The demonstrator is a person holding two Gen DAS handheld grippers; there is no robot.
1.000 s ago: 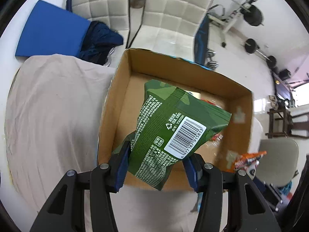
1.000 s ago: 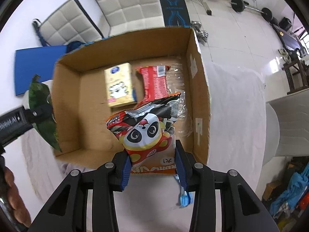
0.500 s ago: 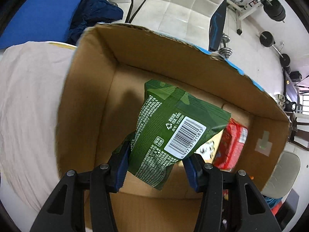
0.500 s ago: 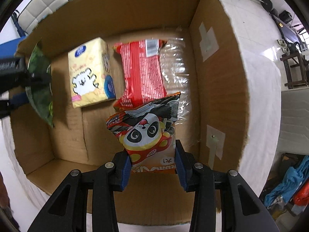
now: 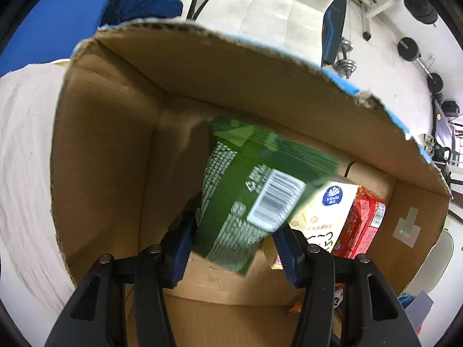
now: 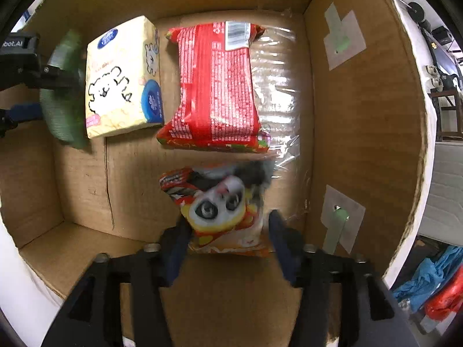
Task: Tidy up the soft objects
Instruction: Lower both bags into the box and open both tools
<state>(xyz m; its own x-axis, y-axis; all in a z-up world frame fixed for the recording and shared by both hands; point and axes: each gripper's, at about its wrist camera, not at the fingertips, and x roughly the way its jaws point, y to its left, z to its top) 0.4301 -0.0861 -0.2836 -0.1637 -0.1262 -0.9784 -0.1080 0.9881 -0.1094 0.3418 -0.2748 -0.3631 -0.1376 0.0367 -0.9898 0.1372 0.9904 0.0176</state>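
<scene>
Two tongs point down into the cardboard box (image 6: 361,121), each with a snack bag. The right tongs (image 6: 227,238) have just been spreading: their pads stand off the panda bag (image 6: 222,211), which sits loose between them, its long axis running away from the tongs toward the red noodle pack (image 6: 214,86) just beyond. The left tongs (image 5: 234,248) pinch the green bag (image 5: 246,190) by its lower end; it hangs in the box's left part, its far end tilted toward the yellow tissue pack (image 5: 324,217) just beside it. I judge the green bag should go down on the bare floor to the left of the tissues. Farther off stand white chairs (image 5: 275,3).
</scene>
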